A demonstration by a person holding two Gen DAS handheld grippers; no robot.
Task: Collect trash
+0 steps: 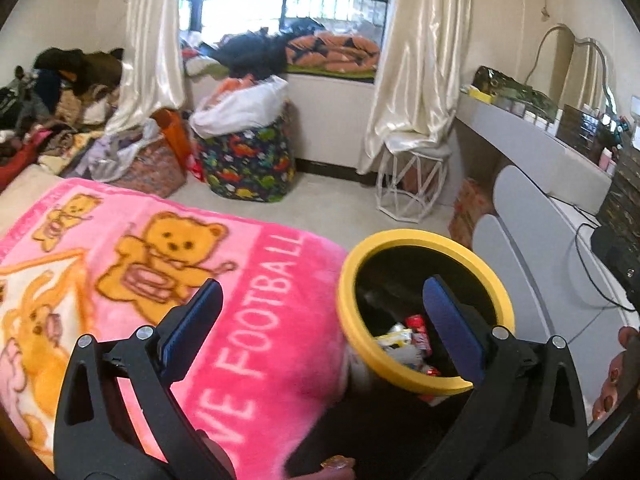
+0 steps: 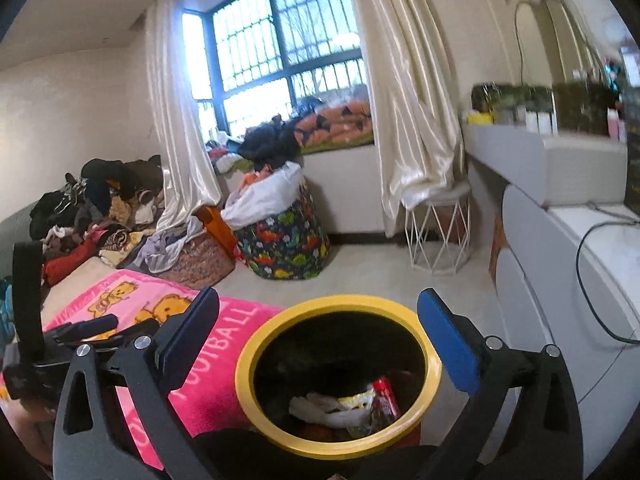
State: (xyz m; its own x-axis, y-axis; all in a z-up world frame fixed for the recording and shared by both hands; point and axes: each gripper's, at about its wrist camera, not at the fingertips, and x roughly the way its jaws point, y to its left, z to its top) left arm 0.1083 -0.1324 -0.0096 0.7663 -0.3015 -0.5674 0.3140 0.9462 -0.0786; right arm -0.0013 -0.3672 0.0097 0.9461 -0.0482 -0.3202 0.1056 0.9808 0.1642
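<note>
Fingers of the right gripper (image 2: 318,346) stand wide apart with nothing between them, framing a yellow-rimmed bin (image 2: 248,396) just below. Trash (image 2: 360,402) lies in the bin's dark bottom: white crumpled paper, a yellow-and-white wrapper and a red packet. The left gripper (image 1: 322,332) is likewise spread and empty, one finger over a pink bear blanket (image 1: 256,280), the other over the bin (image 1: 400,238), which stands just beside the blanket's edge. Part of a hand (image 1: 612,380) shows at the right edge of the left view. Farther off on the floor sit a dinosaur-print basket (image 2: 284,248) and a white wire stool (image 2: 438,232). A clothes pile (image 2: 96,208) lies left, a grey worktop (image 2: 520,148) right, and curtains (image 2: 404,100) frame the barred window (image 2: 280,52).
</note>
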